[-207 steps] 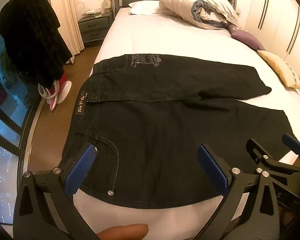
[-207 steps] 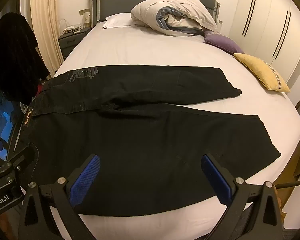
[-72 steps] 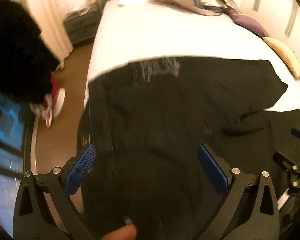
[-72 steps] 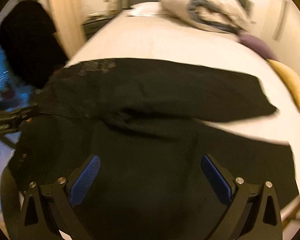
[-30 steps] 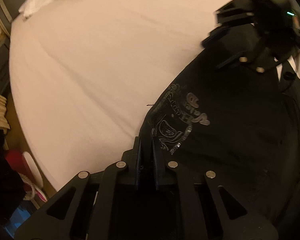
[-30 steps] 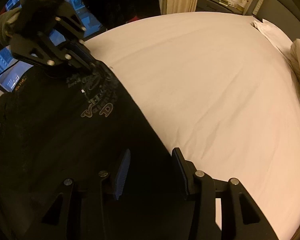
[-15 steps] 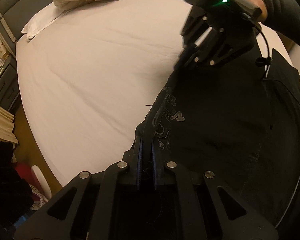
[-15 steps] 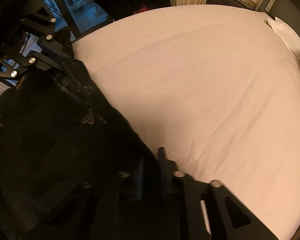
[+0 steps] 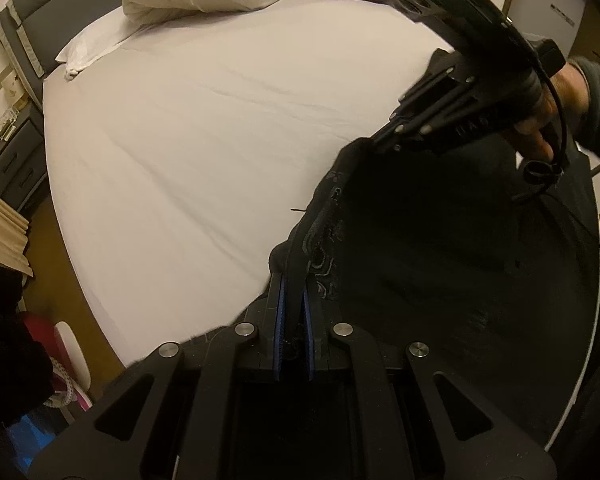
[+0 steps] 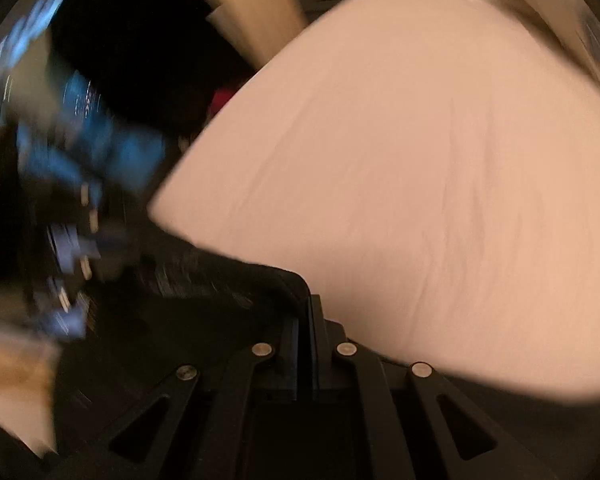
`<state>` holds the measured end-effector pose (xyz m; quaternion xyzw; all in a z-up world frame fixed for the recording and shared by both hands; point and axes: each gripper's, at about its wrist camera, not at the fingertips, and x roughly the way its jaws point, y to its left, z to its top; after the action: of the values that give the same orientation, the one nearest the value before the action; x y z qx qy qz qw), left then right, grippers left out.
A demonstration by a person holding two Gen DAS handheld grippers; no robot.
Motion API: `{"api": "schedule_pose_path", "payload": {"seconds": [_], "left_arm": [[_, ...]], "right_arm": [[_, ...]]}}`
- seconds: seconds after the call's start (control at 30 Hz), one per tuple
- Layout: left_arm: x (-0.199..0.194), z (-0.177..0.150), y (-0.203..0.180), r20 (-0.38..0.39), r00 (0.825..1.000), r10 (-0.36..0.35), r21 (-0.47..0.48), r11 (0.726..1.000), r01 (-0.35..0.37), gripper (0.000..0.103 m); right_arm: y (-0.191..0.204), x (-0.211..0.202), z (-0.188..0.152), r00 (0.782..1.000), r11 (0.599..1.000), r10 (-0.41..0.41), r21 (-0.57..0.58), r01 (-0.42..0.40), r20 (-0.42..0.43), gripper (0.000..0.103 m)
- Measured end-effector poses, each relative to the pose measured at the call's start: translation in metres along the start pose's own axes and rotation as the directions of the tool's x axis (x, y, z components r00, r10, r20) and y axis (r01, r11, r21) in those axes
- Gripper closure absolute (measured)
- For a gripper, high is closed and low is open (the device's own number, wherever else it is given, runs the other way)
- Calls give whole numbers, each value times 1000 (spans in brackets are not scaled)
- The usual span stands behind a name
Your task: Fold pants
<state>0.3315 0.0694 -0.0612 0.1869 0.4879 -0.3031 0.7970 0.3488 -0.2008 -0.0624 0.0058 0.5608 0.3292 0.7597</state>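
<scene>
Above the bed (image 9: 188,128), both tools pinch the pants (image 9: 440,248).

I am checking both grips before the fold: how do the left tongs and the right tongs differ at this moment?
The left tongs pinch the black pants beside the pale printed emblem; the right tongs pinch a plain dark edge. The left view is sharp, while the right view is smeared by blur. Both are shut on the pants over the white bed sheet.
</scene>
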Motion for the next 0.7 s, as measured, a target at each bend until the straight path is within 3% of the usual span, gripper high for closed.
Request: {"api": "schedule_pose_path", "payload": {"seconds": [0.3,0.57,0.7], "left_arm": [[-27,-15,-29,33,999,10,-10,1000,-9,96],[-42,-64,-83,4,998,-56,4,998,56,96],[-44,-83,-113,-31,998,-61,35,997,62,96]], "right_arm": [[18,-6,-50,993,987,94,122,-102,67,98],[58,-6,-126,998,995,70,71,-70,3,98],[83,-7,-153,1000,1000,2,9,-2,-12,98]]}}
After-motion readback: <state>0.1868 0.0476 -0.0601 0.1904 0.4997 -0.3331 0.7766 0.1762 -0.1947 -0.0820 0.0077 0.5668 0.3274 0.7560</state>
